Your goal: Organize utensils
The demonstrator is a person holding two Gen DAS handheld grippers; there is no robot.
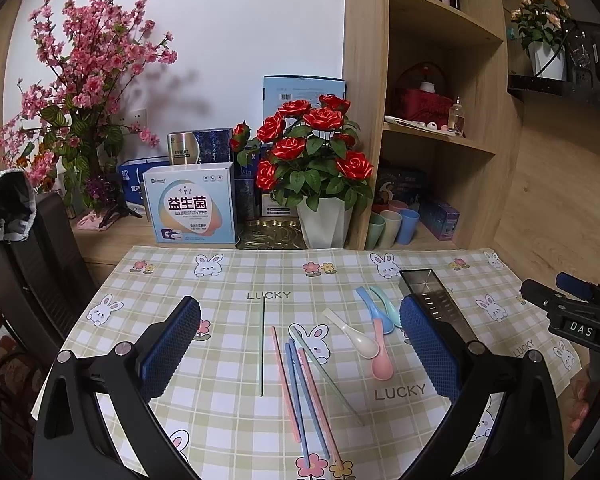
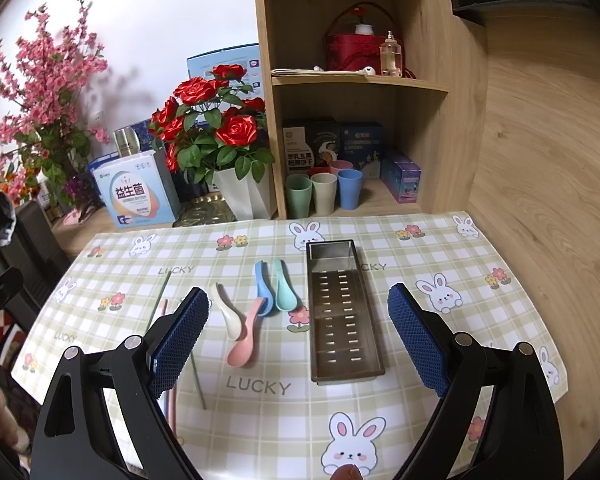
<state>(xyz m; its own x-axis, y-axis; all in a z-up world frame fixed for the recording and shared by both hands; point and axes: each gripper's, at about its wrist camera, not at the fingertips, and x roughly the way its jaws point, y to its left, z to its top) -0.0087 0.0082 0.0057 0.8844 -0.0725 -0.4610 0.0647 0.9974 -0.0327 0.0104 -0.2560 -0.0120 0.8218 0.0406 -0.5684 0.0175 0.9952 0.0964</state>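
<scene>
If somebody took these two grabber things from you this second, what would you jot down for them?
Left gripper: open, holding nothing, above the chopsticks.
Right gripper: open, holding nothing, between the spoons and the metal tray.
Four spoons lie loose on the mat left of the tray: white spoon, pink spoon, blue spoon, green spoon.
Done: nothing; the tray holds no utensils.
Left: move all spoons and chopsticks into the tray.

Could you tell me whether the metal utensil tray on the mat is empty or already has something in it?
Empty. The metal utensil tray shows only its bare slotted bottom in the right wrist view; the spoons, such as the pink spoon, lie on the mat beside it.
</scene>
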